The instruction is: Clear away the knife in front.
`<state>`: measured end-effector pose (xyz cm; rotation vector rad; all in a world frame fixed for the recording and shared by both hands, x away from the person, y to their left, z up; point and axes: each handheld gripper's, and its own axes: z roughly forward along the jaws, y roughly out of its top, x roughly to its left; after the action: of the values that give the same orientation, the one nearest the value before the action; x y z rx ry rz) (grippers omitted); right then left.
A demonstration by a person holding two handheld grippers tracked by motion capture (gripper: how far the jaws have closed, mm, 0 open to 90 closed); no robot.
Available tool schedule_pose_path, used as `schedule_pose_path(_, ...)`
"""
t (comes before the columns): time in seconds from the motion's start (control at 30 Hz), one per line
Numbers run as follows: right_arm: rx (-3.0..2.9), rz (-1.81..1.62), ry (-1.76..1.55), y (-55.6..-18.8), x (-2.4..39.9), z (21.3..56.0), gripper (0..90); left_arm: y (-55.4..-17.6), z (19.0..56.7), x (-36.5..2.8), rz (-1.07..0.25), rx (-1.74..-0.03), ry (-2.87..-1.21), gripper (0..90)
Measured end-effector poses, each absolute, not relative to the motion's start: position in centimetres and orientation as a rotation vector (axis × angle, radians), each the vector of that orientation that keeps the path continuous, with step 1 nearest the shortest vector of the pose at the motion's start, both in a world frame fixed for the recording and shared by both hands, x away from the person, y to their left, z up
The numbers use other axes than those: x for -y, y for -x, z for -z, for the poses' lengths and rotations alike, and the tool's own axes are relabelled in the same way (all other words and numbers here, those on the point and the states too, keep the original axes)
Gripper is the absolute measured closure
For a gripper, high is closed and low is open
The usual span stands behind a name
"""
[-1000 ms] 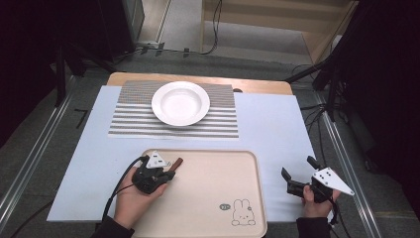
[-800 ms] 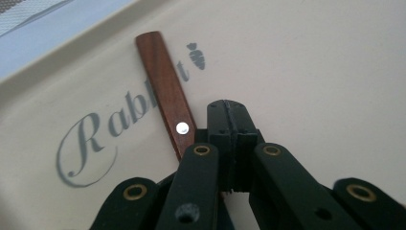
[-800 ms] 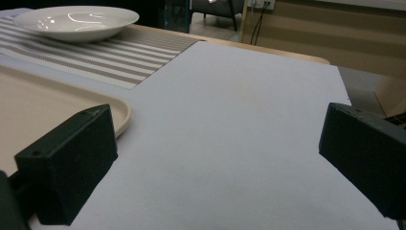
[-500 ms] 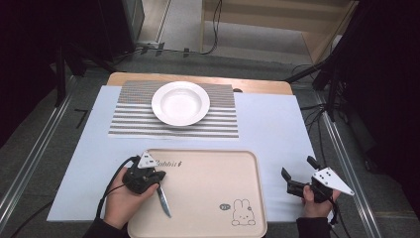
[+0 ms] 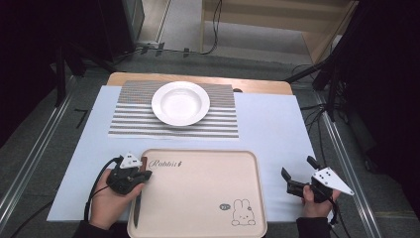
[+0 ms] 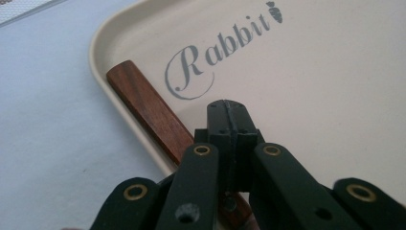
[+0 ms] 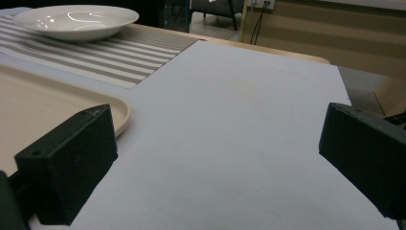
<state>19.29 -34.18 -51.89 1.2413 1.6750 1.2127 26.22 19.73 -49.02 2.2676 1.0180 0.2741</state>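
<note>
From my remote seat: the knife point(image 6: 153, 115) passes under the left gripper point(image 6: 229, 112), so its handle's near end and any grip on it are hidden from me. In the high view its blade tip meets the bottom edge. Both forearms are cut off there.

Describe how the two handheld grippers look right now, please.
Both are black with two blocky jaws. The left gripper has brass-coloured pivot pins on its linkage, a grey three-cornered plate and a black cable trailing back. The right gripper has a white-grey dotted plate. Dark sleeves.
</note>
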Motion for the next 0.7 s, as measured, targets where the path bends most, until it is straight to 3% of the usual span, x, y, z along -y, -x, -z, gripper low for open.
schedule_pose_path(0.3, -1.675, -1.214, -1.241, -19.3, 34.2, 51.9, 0.0, -26.1, 49.0, -20.0, -0.255, -0.958, -2.227, 86.5)
schedule_pose_path(0.37, -1.674, -1.215, -1.239, -19.3, 34.2, 51.9, 0.0, -25.8, 48.5, -20.0, -0.276, -0.909, -2.175, 69.5)
schedule_pose_path(0.43, -1.674, -1.215, -1.238, -19.3, 34.2, 51.9, 0.0, -25.8, 48.3, -20.0, -0.255, -0.899, -2.146, 60.3)
schedule_pose_path(0.47, -1.674, -1.215, -1.238, -19.3, 34.2, 51.9, 0.0, -25.8, 48.1, -20.2, -0.237, -0.887, -2.113, 60.3)
schedule_pose_path(0.5, -1.674, -1.216, -1.239, -19.3, 34.2, 51.9, 0.0, -25.7, 47.9, -20.3, -0.232, -0.878, -2.082, 51.3)
schedule_pose_path(0.7, -1.675, -1.216, -1.238, -19.3, 34.2, 51.9, 0.0, -25.3, 47.1, -20.9, -0.298, -0.823, -2.027, 41.6)
